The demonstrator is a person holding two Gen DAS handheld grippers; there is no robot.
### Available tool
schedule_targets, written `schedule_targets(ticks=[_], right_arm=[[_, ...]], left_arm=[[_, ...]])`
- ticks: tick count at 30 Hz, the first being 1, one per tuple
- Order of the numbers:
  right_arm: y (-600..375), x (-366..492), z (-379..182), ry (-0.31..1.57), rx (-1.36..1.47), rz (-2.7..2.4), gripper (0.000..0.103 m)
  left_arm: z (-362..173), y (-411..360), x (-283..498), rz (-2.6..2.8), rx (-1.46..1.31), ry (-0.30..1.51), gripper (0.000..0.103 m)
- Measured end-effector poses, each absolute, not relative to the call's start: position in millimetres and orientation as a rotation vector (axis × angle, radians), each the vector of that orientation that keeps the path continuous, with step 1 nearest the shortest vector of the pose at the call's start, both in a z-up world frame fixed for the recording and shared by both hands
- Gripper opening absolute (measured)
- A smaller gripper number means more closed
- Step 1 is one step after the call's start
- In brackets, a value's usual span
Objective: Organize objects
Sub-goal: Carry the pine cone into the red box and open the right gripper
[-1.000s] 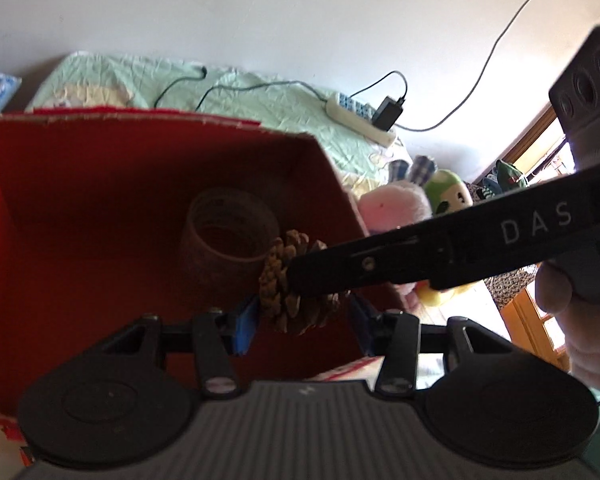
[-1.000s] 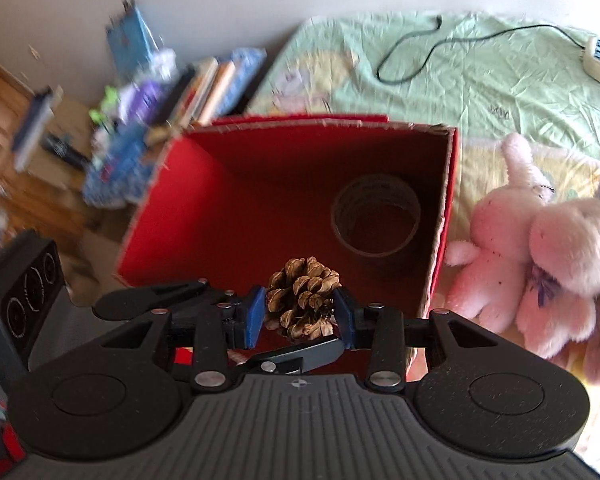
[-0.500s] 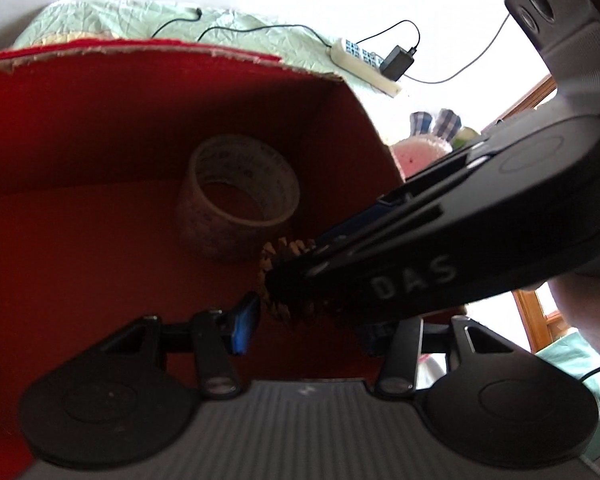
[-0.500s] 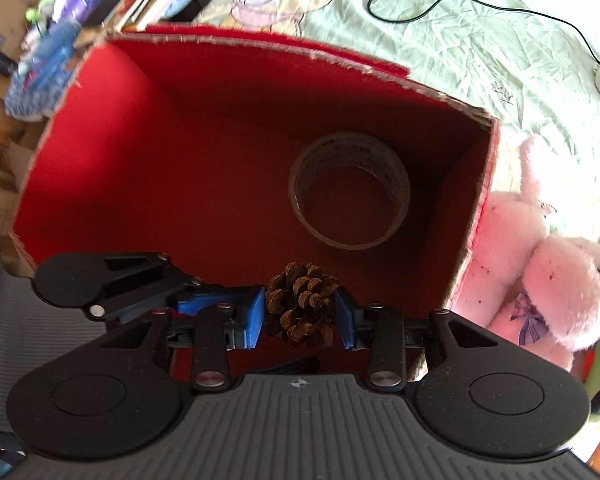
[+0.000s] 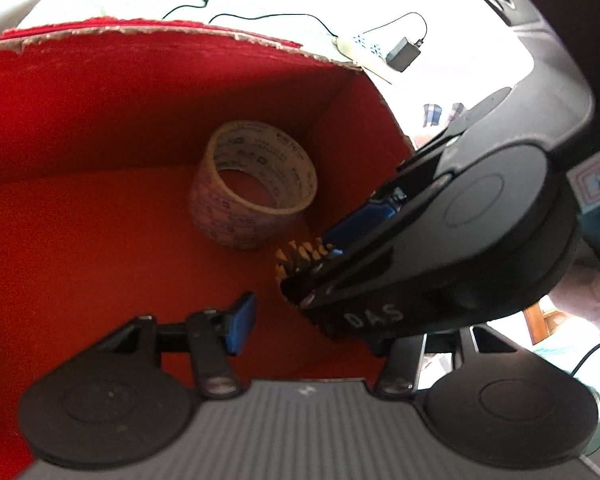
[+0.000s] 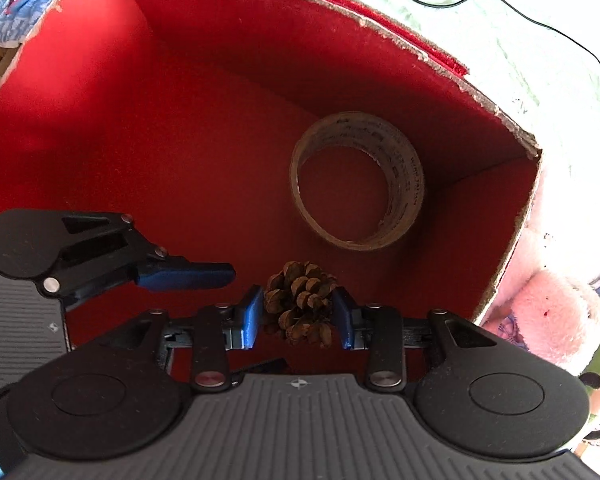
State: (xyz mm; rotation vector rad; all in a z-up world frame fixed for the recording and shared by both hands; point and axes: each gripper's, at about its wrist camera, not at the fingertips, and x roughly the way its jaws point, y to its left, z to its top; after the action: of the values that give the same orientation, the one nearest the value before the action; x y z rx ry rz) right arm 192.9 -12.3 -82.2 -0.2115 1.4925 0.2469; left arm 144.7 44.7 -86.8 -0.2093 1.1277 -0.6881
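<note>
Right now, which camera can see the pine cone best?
The right wrist view: the pine cone sits whole between the right gripper's blue pads. In the left wrist view that gripper covers most of it, leaving only a few scale tips.

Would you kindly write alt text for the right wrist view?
The right gripper holds a pine cone low inside a red box, near a tape roll. The left gripper's blue finger reaches in alongside; a pink plush toy lies outside.

pine cone (image 6: pixel 300 304): 1 | tape roll (image 6: pixel 358 180): 1 | red box (image 6: pixel 100 128): 1 | pink plush rabbit (image 6: pixel 556 316): 1
</note>
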Motion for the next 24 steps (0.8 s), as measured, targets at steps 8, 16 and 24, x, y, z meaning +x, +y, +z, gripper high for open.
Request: schedule_targets(ticks=[8,16,24], right_arm=[[-10,187,-92,1.506,-0.232,0.256,0.04],[-13,174,-90,1.466,-0.201,0.252,0.04],[-27,154,-80,1.381,-0.166,0.204,0.05]], left_arm=[[-86,43,150,-0.659,-0.187,1.129,0.058],[-76,42,144,-0.632,-0.155,1.09,0.062],[-61,38,135,-0.566,-0.108,1.026,0.068]])
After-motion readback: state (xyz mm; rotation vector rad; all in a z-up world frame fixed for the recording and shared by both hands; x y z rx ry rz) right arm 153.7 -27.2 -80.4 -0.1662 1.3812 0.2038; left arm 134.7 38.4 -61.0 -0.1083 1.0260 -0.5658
